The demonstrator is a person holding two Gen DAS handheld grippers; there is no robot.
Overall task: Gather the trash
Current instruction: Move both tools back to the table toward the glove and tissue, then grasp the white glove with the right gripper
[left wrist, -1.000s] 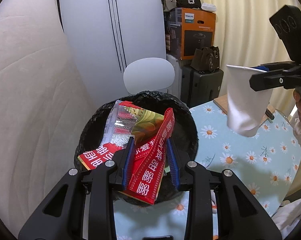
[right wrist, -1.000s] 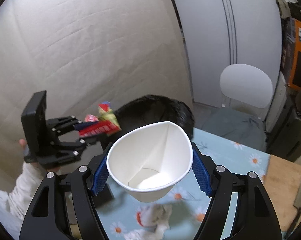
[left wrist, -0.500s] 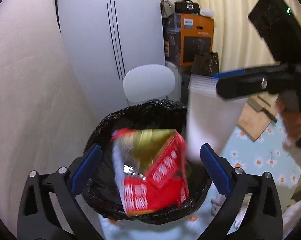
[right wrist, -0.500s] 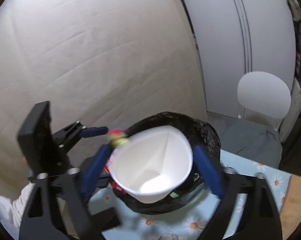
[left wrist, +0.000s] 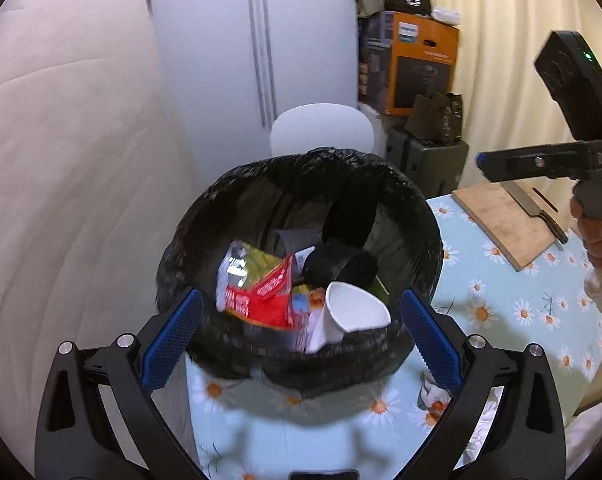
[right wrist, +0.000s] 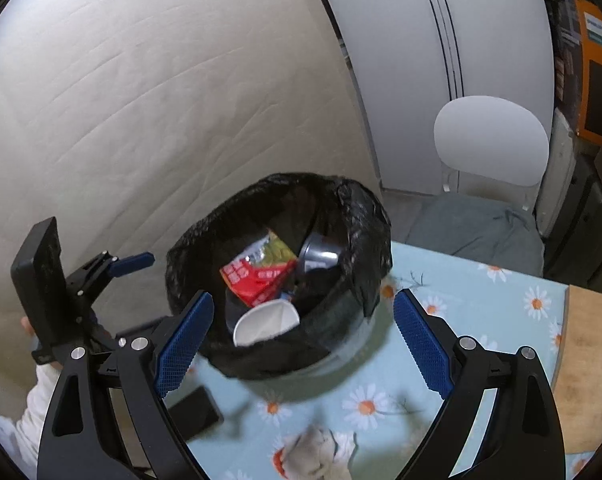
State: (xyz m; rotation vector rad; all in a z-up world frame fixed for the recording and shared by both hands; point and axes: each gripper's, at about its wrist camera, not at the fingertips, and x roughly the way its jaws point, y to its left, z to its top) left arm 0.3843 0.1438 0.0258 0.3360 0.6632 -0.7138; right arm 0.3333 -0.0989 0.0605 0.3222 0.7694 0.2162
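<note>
A bin lined with a black bag (left wrist: 417, 216) (right wrist: 365, 216) stands on the daisy-print table. Inside lie a red and green snack wrapper (left wrist: 261, 292) (right wrist: 257, 276), a white paper cup (left wrist: 353, 312) (right wrist: 265, 320) on its side and a black cup (left wrist: 341, 264). My left gripper (left wrist: 301, 332) is open and empty over the bin's near rim. My right gripper (right wrist: 301, 332) is open and empty above the bin; it also shows at the right of the left wrist view (left wrist: 541, 164). A crumpled tissue (right wrist: 317, 452) (left wrist: 433, 396) lies on the table near the bin.
A wooden cutting board (left wrist: 509, 220) with a knife (left wrist: 537, 210) lies at the table's far right. A black phone (right wrist: 197, 408) lies on the table by the bin. A white chair (right wrist: 489, 148) stands behind the table, with stacked boxes and bags (left wrist: 417, 60) beyond.
Both grippers opened. The wrapper dropped from the left gripper and the paper cup from the right gripper into the bin. The right gripper drew back to the right.
</note>
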